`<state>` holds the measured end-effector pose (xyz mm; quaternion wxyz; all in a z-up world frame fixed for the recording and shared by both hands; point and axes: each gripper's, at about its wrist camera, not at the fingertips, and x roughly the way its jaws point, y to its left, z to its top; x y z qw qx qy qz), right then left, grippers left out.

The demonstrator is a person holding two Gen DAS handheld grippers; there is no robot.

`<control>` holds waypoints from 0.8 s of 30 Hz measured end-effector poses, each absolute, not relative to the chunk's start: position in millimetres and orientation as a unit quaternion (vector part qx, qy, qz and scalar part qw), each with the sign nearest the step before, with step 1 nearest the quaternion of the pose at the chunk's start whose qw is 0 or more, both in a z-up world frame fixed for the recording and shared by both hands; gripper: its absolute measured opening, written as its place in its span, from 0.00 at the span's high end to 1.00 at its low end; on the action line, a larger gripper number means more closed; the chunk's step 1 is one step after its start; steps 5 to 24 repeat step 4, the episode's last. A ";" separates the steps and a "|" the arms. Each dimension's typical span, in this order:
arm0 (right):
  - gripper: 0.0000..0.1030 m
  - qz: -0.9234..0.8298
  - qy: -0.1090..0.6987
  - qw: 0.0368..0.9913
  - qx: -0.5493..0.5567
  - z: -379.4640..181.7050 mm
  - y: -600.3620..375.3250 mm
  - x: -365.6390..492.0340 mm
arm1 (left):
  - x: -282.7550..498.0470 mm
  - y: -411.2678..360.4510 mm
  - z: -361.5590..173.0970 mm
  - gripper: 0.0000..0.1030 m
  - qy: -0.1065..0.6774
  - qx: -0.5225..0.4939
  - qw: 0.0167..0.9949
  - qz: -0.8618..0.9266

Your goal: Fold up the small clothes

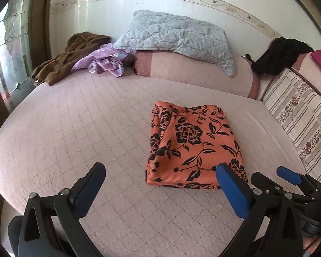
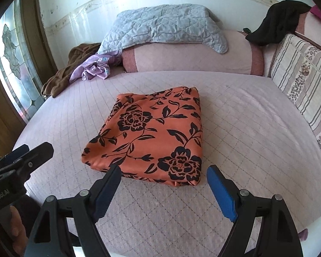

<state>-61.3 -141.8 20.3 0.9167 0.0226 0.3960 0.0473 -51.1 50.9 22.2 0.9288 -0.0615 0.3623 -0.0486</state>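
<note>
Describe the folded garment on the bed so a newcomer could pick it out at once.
Start at the bed's pink quilted cover, which fills the room from the window to the striped cushion. Near its front edge, just ahead of both open grippers, lies the folded orange cloth. It alone is a neat flat rectangle with black roses, unlike the crumpled brown garment and purple floral garment heaped at the far side.

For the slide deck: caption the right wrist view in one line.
Open right tongs hover just short of a folded orange floral cloth lying on the pink quilted bed, nothing gripped.
</note>
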 end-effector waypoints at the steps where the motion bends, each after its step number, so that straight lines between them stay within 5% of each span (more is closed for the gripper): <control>1: 0.18 0.047 0.397 0.916 0.024 19.4 -141.4 -59.4 | -48.5 49.3 22.0 0.00 0.362 -0.059 0.929 -0.052; 24: 0.18 0.050 0.400 0.915 0.023 17.3 -141.9 -50.6 | -39.8 43.0 21.7 0.00 0.361 -0.044 0.930 -0.050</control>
